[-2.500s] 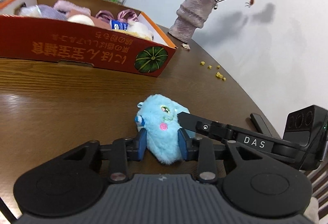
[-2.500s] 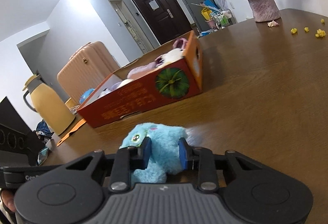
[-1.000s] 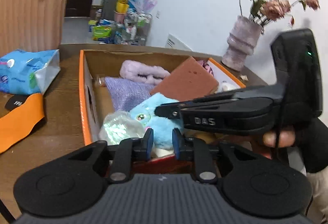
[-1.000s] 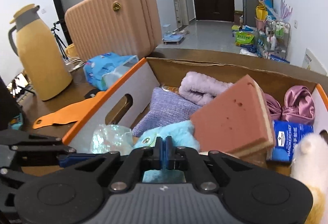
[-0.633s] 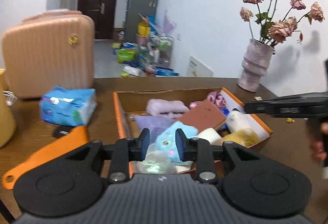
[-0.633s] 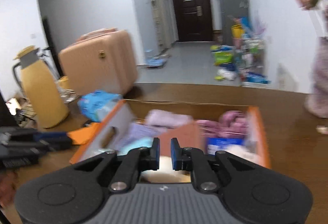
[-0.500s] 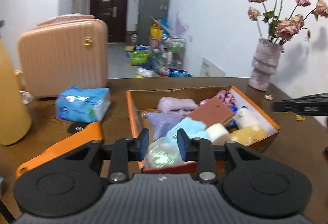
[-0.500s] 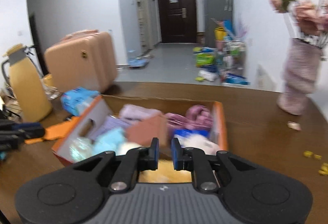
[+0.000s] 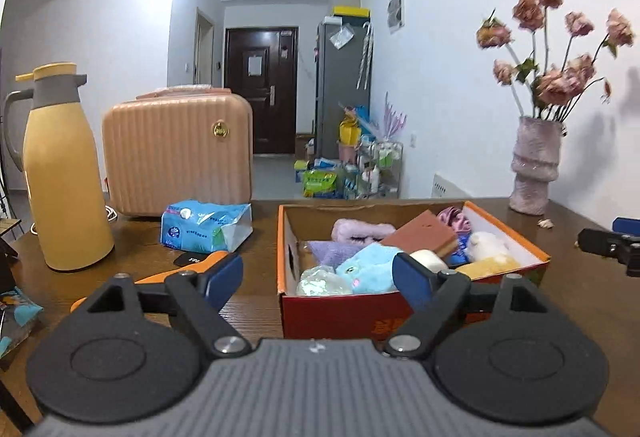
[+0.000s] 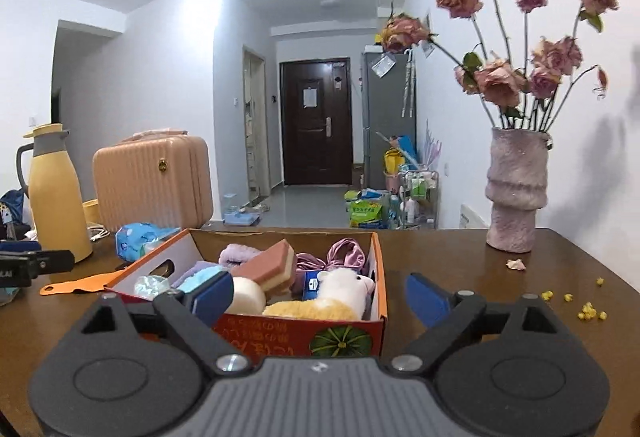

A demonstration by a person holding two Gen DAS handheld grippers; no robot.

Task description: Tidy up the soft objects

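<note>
On brown table [image 9: 256,293], cardboard box [image 9: 340,313]

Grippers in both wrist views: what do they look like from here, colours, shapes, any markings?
The left gripper and right gripper match: black linkage arms with silver pivot screws, two round black discs, a ribbed grey body with a small white mark at centre, and blue pads on the fingers. No cables, sleeves or hands show.
</note>
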